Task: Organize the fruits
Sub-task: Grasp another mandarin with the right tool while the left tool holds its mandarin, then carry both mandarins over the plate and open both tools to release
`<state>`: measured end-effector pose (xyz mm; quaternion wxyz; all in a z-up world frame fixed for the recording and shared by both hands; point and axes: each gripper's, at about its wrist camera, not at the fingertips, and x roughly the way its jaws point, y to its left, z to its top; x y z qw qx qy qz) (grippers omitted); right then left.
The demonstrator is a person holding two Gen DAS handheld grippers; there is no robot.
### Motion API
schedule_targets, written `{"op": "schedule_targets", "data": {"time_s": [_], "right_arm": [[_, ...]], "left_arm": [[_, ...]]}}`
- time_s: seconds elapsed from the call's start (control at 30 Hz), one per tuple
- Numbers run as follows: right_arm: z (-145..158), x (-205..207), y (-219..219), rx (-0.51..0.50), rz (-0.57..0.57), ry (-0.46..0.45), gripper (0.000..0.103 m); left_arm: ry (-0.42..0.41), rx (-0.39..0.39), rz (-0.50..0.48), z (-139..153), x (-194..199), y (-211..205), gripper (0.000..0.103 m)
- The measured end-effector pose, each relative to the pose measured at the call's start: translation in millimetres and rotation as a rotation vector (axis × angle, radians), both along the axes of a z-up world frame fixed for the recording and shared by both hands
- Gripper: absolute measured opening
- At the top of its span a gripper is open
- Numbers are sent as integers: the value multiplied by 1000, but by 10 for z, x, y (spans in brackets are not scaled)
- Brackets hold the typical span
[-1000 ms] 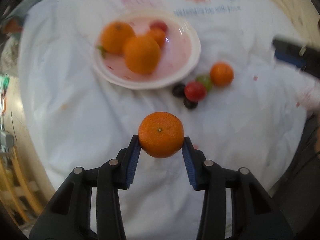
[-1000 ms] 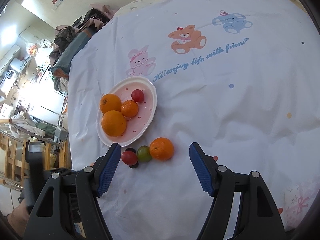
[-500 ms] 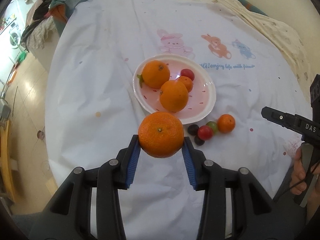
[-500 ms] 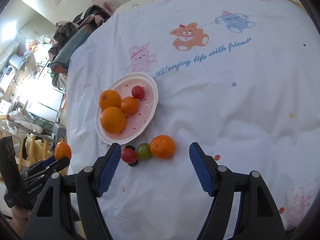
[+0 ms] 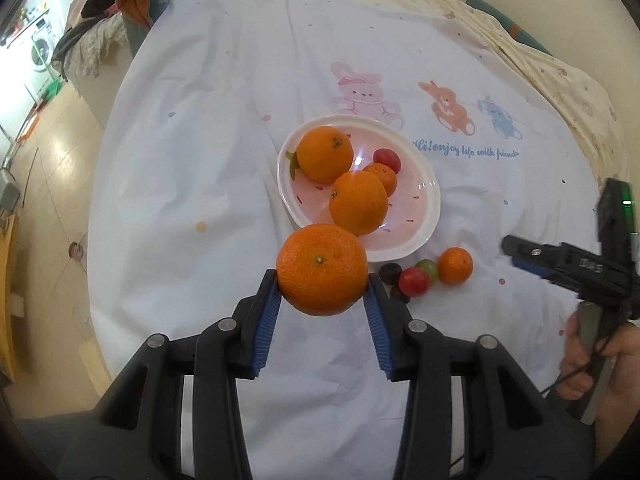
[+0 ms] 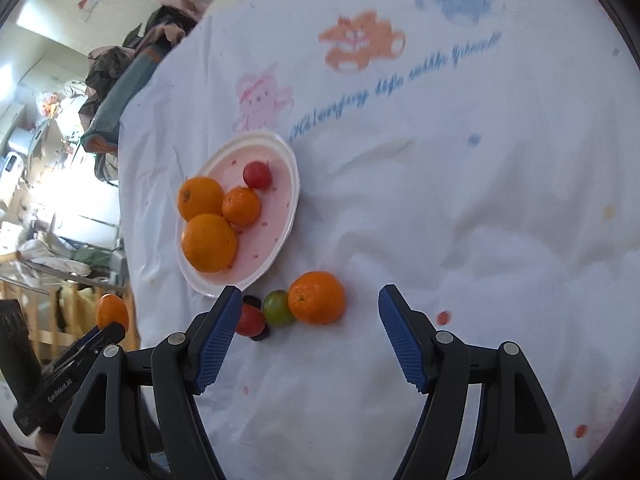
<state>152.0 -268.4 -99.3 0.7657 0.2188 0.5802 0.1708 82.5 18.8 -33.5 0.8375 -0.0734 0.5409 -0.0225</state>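
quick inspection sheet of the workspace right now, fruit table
surface: white cartoon-print tablecloth, wrinkled, small reddish spots.
job's things: white plate holds two oranges, a small mandarin and a red cherry tomato; beside it on the cloth a mandarin, green grape, red tomato, two dark grapes.
clutter: nothing seen.
grippers: left gripper shut on an orange; right gripper open, empty, above the loose fruit.
cables: thin black cord by the right hand.
surroundings: piled clothes, washing machine, wooden rack.
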Motion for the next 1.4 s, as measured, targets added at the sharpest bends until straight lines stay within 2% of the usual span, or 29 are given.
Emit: {"op": "schedule_targets", "data": {"time_s": [0.13,0.23,0.37,0.43,0.47,0.57,0.77,1.07,1.4], "right_arm": [[-198,106,149,-9,34,58,69],[-321,155,259,-18,59,85,61],[-416,178,373,-65,92,90,56],[-435,181,389,-87,100,87,51],[-437,183,376,-94,98,87,44],[-451,171,315,-66,96,95,44],[-359,156,302,-66,94,69,43],[-128,33,16,-17,5,18,43],[269,-162,-181,45,-33,-72,43]], "left_arm": [[24,-30,1,-26,21,6,38],[34,-37,-2,-46,35,-6,38],[44,-37,2,-75,53,-9,38],[49,-37,3,-85,58,-11,38],[49,-37,4,-87,59,-12,38],[52,-36,0,-92,61,-27,38],[30,-28,8,-80,59,-19,38],[20,-3,24,-121,94,18,38],[-56,64,8,-77,34,-7,38]]}}
